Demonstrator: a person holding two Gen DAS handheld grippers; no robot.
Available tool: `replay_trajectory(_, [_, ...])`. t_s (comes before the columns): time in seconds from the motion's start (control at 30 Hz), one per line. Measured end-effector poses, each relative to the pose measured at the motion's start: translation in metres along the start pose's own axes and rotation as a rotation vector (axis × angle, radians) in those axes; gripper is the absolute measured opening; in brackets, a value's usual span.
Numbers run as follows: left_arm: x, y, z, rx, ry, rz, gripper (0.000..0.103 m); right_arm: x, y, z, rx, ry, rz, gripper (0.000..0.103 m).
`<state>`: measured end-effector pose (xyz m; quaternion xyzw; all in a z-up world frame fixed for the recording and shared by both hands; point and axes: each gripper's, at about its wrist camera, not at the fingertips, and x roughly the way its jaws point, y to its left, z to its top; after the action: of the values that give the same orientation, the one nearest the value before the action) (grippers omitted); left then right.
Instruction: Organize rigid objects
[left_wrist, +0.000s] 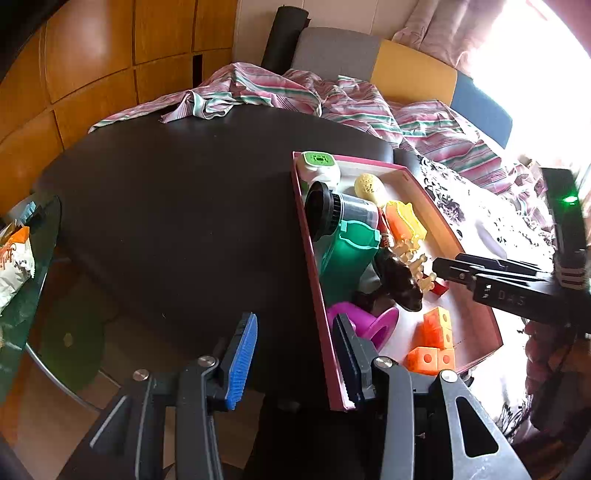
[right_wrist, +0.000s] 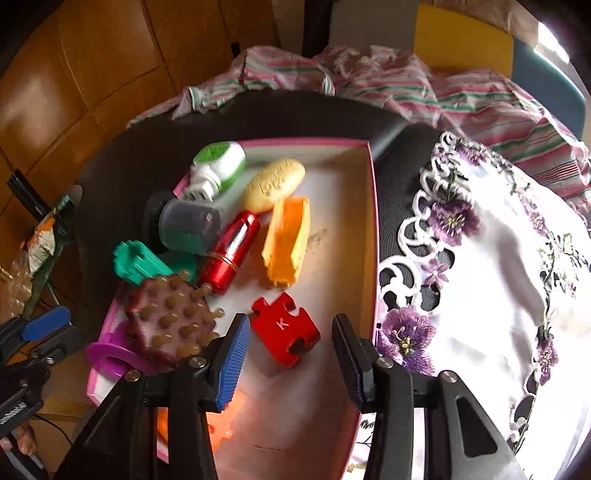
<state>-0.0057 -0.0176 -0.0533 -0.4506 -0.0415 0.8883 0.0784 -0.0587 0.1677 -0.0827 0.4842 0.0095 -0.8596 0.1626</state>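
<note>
A pink-rimmed box (right_wrist: 371, 221) on the black table (left_wrist: 177, 221) holds a red puzzle piece marked K (right_wrist: 284, 328), a brown studded massager (right_wrist: 170, 325), a red cylinder (right_wrist: 232, 251), an orange-yellow toy (right_wrist: 288, 240), a yellow oval (right_wrist: 273, 184), a green-white plug-in device (right_wrist: 221, 166), a dark jar (right_wrist: 188, 225), a purple ring (right_wrist: 107, 358) and orange cubes (left_wrist: 432, 343). My right gripper (right_wrist: 291, 362) hangs open over the box, the puzzle piece just beyond its fingertips and untouched. My left gripper (left_wrist: 295, 360) is open at the box's left wall (left_wrist: 314, 258), gripping nothing.
A striped pink-and-green cloth (left_wrist: 295, 92) lies bunched along the table's far side. A white cloth with purple embroidered flowers (right_wrist: 480, 277) lies right of the box. A snack bag (left_wrist: 14, 258) sits on a glass side table at the left. Wooden panels stand behind.
</note>
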Motion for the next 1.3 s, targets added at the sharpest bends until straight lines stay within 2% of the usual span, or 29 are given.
replay_trajectory(0.17, [-0.003,0.0,0.001,-0.003,-0.013,0.004,0.043,-0.017,0.021,0.0,-0.054,-0.045,0.08,0.046])
replay_trajectory(0.27, [-0.005,0.001,0.001,-0.004,-0.016,0.006,0.044,-0.013,0.031,0.004,-0.086,-0.058,0.06,0.046])
replay_trajectory(0.5, [-0.007,-0.001,0.001,0.006,-0.021,0.016,0.045,-0.01,0.023,0.011,-0.036,-0.042,0.043,0.047])
replay_trajectory(0.57, [-0.01,-0.002,0.002,0.008,-0.033,0.019,0.051,-0.012,0.022,0.008,-0.023,-0.047,0.053,0.047])
replay_trajectory(0.73, [-0.019,-0.006,0.004,0.013,-0.069,0.034,0.058,-0.022,0.023,0.001,-0.003,-0.091,0.029,0.047])
replay_trajectory(0.87, [-0.031,-0.011,0.004,0.021,-0.121,0.074,0.072,-0.03,0.026,-0.004,0.016,-0.128,-0.027,0.047])
replay_trajectory(1.1, [-0.046,-0.018,0.002,0.027,-0.186,0.102,0.086,-0.047,0.029,-0.022,0.05,-0.179,-0.133,0.051])
replay_trajectory(1.2, [-0.053,-0.019,0.0,0.005,-0.21,0.104,0.102,-0.053,0.03,-0.031,0.065,-0.197,-0.179,0.051])
replay_trajectory(1.3, [-0.059,-0.02,-0.002,-0.005,-0.235,0.104,0.103,-0.056,0.03,-0.038,0.076,-0.204,-0.197,0.051])
